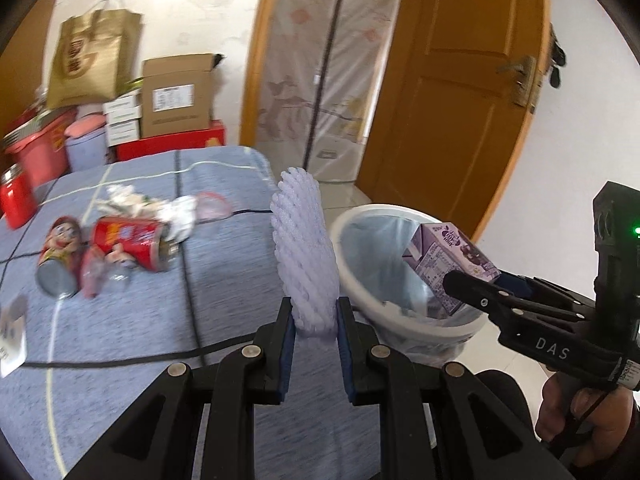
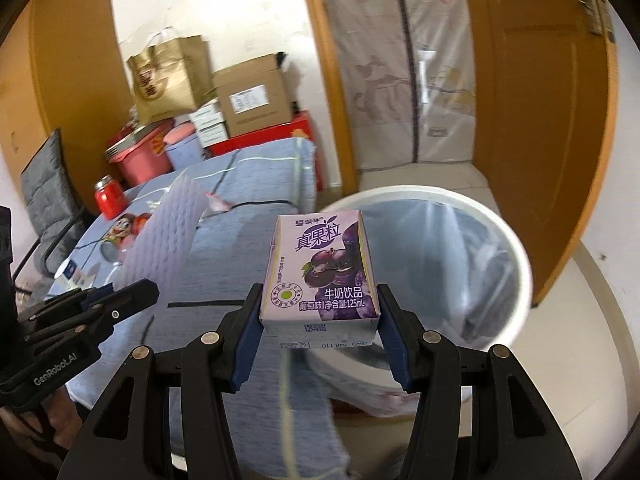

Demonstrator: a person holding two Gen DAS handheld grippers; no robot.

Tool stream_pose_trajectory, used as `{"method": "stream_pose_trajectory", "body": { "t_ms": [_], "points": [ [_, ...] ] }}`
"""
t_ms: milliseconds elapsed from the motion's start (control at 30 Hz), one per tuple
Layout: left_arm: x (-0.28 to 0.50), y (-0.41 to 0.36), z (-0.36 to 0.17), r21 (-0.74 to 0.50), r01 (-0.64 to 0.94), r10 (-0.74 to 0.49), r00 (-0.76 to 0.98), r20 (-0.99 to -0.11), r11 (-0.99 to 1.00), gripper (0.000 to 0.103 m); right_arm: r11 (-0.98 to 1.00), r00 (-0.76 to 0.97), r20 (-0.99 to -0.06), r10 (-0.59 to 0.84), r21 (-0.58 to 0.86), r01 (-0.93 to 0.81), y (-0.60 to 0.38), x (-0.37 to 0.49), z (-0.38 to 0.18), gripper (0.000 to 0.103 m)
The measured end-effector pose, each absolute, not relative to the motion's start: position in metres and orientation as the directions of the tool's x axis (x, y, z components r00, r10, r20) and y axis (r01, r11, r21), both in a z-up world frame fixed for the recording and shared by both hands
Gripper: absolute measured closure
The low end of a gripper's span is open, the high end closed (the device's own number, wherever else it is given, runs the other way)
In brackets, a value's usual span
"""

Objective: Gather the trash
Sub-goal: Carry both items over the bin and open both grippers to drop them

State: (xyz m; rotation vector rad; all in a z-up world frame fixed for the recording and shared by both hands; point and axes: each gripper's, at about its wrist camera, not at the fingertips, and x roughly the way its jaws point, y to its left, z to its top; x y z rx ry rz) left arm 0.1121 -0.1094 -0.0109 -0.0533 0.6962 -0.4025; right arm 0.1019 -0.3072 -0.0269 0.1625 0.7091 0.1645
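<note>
Both wrist views are bright with soft, even daylight, which seems to come from the translucent door curtain (image 1: 320, 80) at the far side, though its source cannot be told for certain. Motion blur smears the cans (image 1: 120, 252) on the blue tablecloth (image 1: 224, 264) and the white bin (image 2: 472, 264), while each view's own near gripper stays sharp. The fisheye lens bows the orange door (image 1: 460, 100) and darkens every corner; shadows are faint.
</note>
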Motion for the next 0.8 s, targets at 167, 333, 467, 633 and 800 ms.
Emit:
{"method": "stream_pose_trajectory", "body": {
  "t_ms": [167,333,467,633,800],
  "points": [
    [0.124,-0.139,-0.013,-0.18,0.401,-0.42,0.665,-0.618,0.898,0.083,0.977,0.747,-0.643,0.172,0.207,-0.047,-0.329,0.102,-0.031,0.048],
    [0.134,-0.162,-0.019,-0.178,0.446,-0.45,0.636,-0.626,0.877,0.083,0.979,0.734,-0.662,0.151,0.205,-0.016,-0.344,0.105,-0.038,0.048],
    [0.143,-0.177,-0.026,-0.181,0.468,-0.466,0.613,-0.638,0.865,0.083,0.978,0.724,-0.676,0.135,0.207,0.01,-0.356,0.108,-0.044,0.048],
    [0.155,-0.189,-0.033,-0.187,0.485,-0.477,0.589,-0.653,0.855,0.082,0.977,0.709,-0.693,0.132,0.212,0.025,-0.364,0.113,-0.05,0.048],
    [0.162,-0.194,-0.038,-0.201,0.492,-0.488,0.571,-0.66,0.847,0.081,0.978,0.697,-0.705,0.134,0.206,0.019,-0.364,0.114,-0.054,0.047]
  ]
}}
